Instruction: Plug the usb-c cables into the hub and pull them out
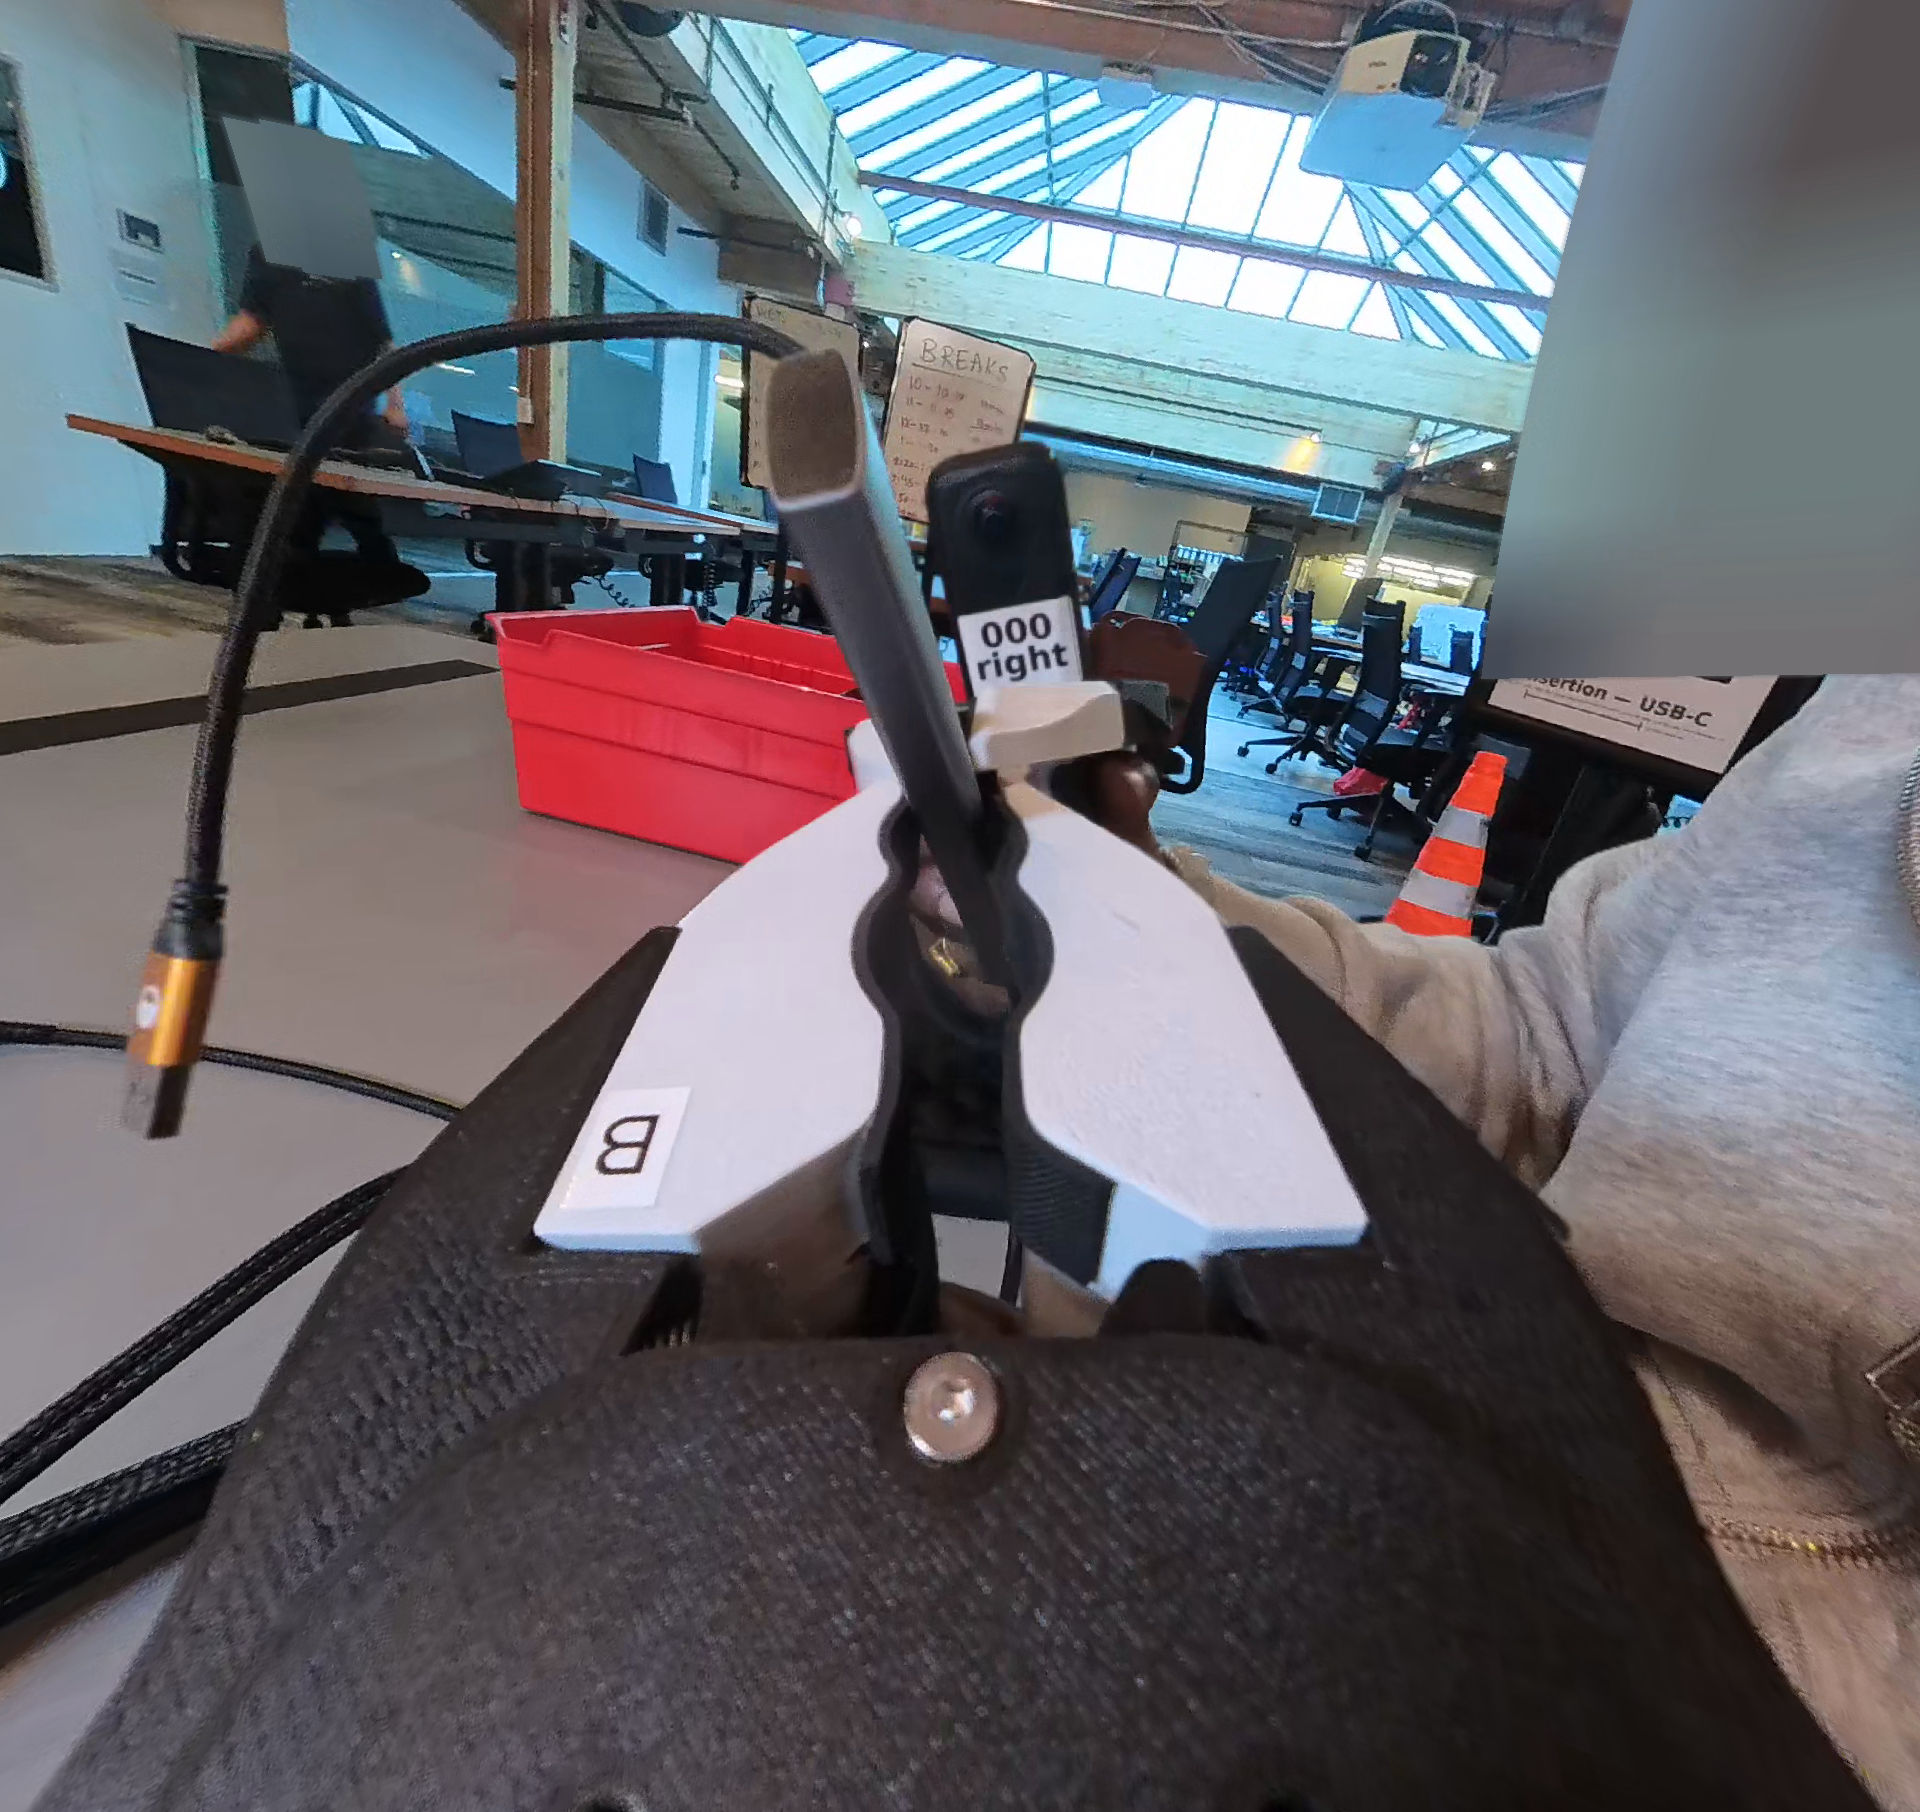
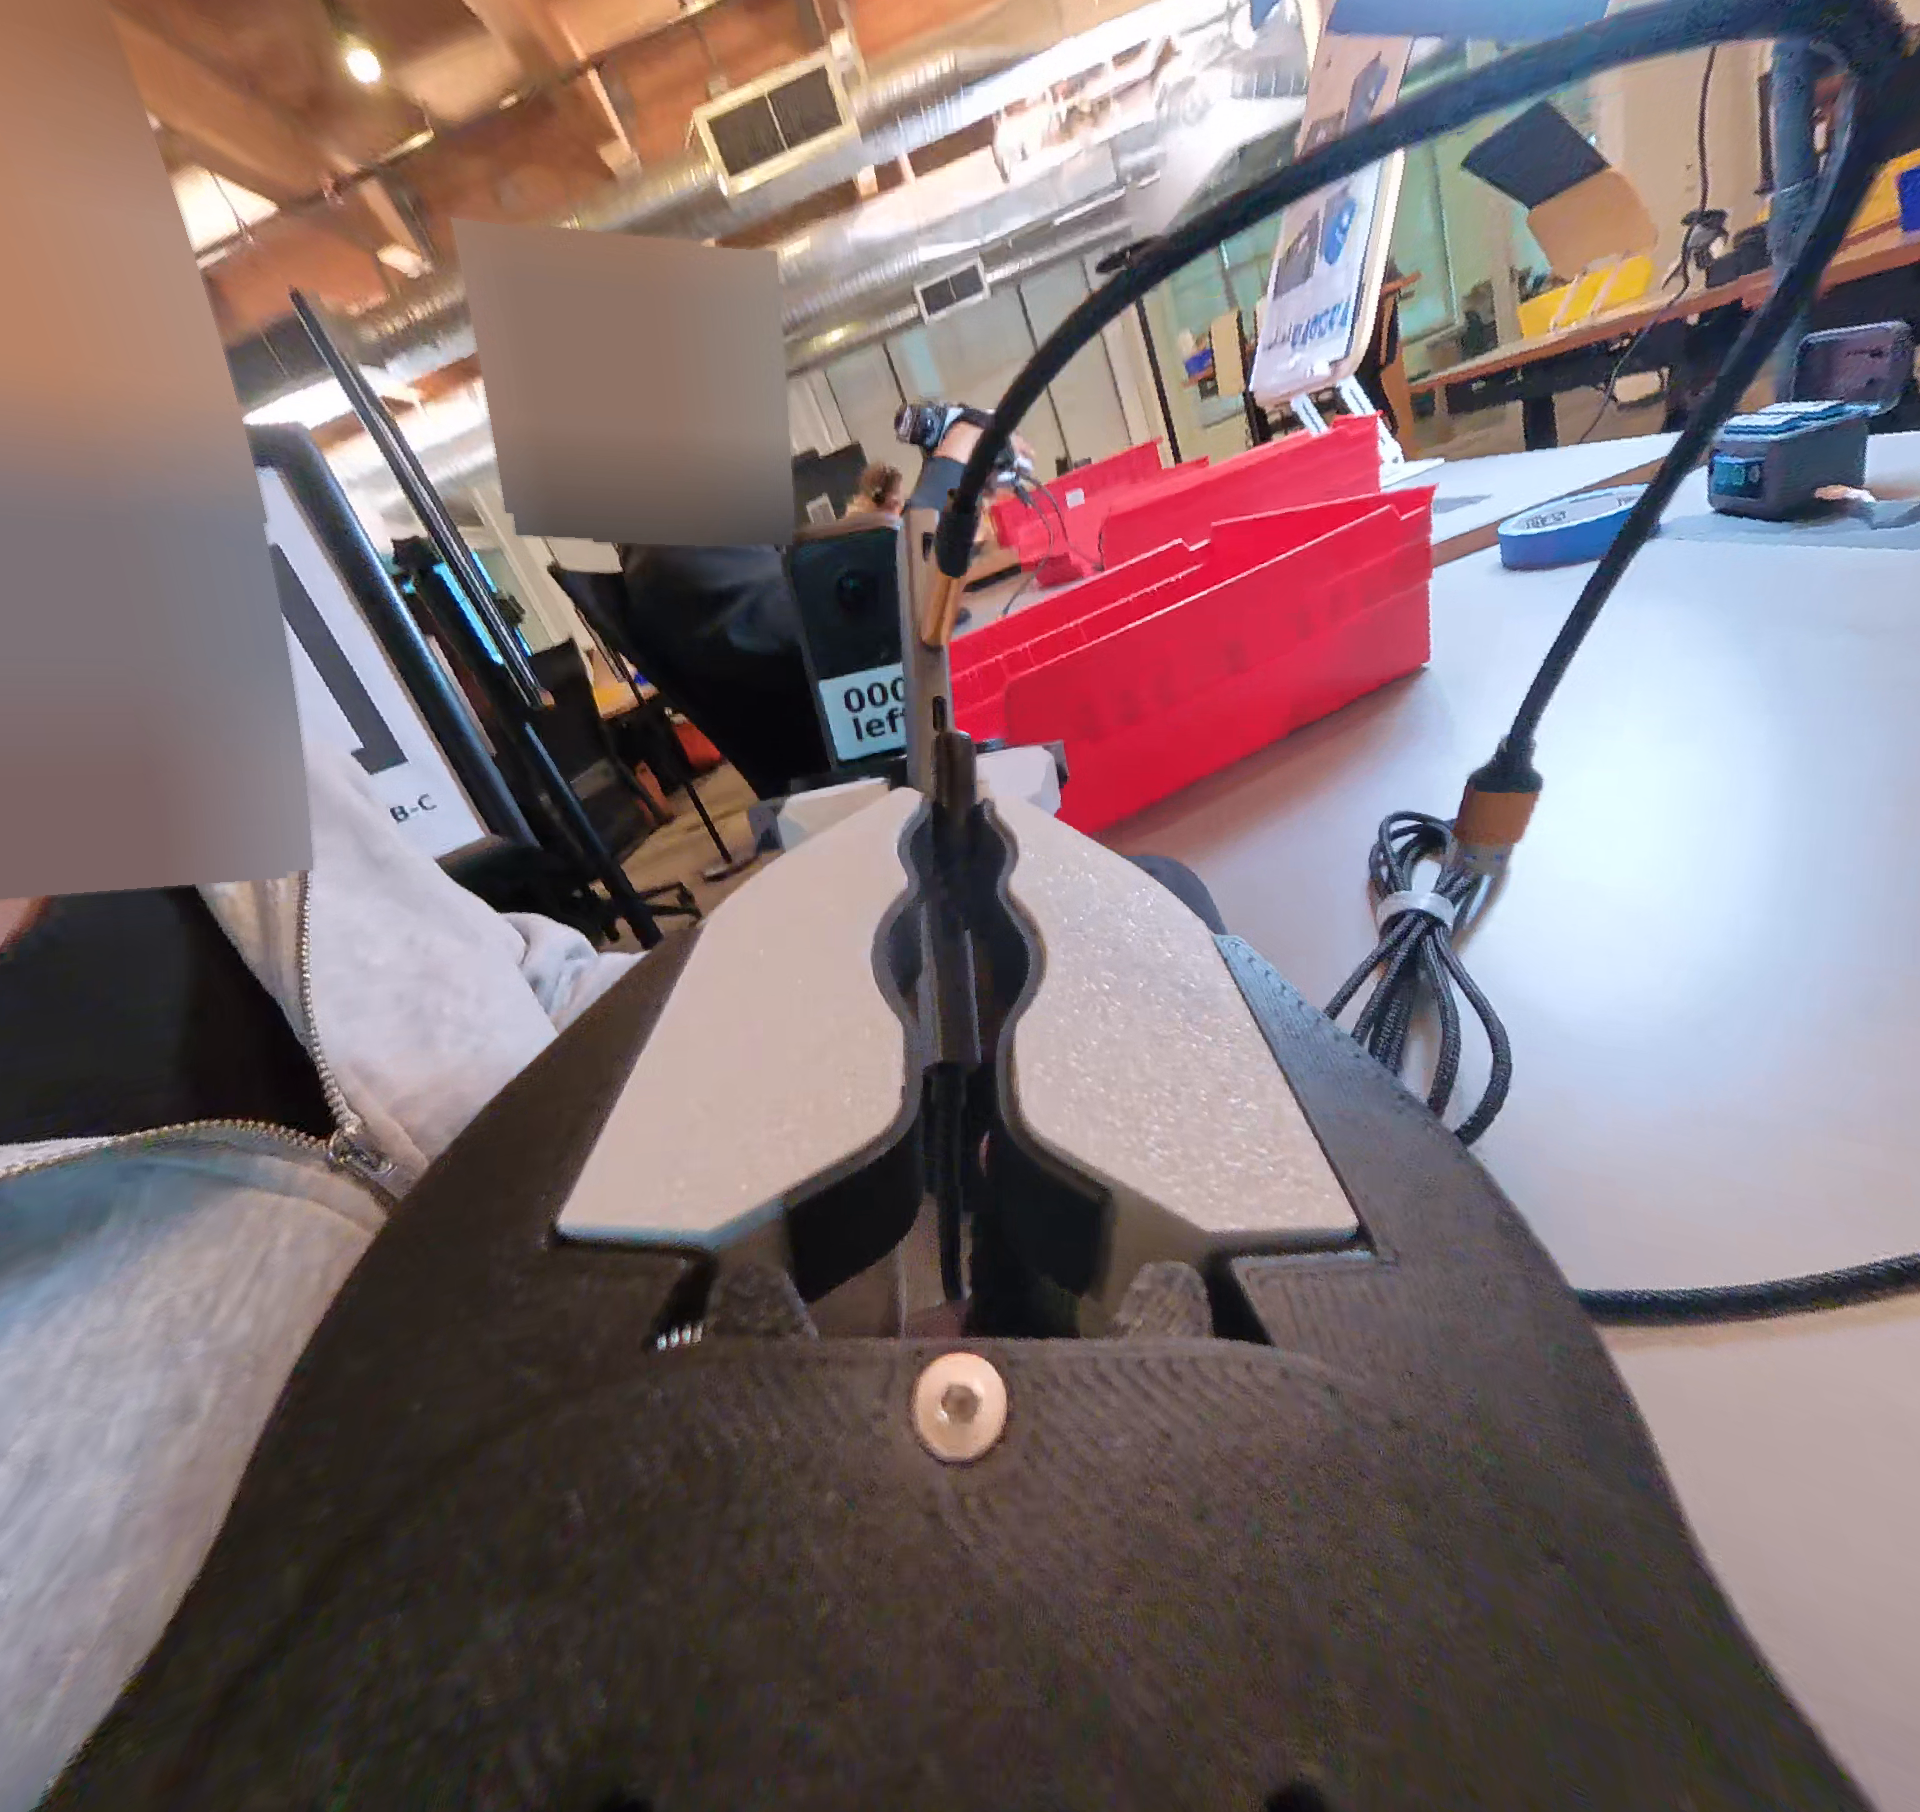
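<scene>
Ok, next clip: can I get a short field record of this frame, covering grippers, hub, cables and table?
left gripper: shut on the hub, held upright
right gripper: shut on a black plug at the hub's edge; seating cannot be told
braided cable: plugged in near the hub's top, arcing over, orange-collared end hanging free
table: red bin, blue tape roll, tied cable bundle
</scene>
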The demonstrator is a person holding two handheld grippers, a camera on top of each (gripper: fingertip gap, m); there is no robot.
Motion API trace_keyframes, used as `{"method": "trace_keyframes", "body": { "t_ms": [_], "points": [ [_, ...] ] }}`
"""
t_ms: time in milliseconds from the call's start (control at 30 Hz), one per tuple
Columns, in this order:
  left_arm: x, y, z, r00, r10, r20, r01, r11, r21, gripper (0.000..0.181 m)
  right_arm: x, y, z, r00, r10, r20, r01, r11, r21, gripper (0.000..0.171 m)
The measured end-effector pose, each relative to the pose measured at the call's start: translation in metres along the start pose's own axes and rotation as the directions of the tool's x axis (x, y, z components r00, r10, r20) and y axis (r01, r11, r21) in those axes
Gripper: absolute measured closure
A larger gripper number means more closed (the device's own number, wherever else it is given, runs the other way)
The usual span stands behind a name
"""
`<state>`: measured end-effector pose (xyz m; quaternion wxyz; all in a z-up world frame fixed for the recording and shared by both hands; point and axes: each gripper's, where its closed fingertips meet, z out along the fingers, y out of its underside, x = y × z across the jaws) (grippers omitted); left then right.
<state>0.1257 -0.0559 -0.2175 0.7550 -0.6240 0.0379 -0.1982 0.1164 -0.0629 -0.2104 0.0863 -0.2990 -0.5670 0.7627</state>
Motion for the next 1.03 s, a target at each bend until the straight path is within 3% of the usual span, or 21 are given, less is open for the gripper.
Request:
{"method": "trace_keyframes", "body": {
  "t_ms": [300,500,1033],
  "points": [
    [-0.005,0.001,0.002,0.994,-0.107,0.015,0.108,0.994,-0.008,0.17,0.005,-0.001,0.007,0.996,-0.035,-0.076,0.043,0.995,0.094,0.164],
    [-0.008,-0.006,0.001,0.967,-0.254,-0.002,0.253,0.962,0.1,0.17,0.01,-0.009,0.009,0.992,0.045,-0.122,-0.007,0.956,0.292,0.166],
    [-0.019,-0.013,-0.006,0.943,-0.331,0.028,0.319,0.925,0.204,0.169,0.01,-0.017,0.017,0.952,0.115,-0.285,0.002,0.925,0.38,0.165]
  ]
}}
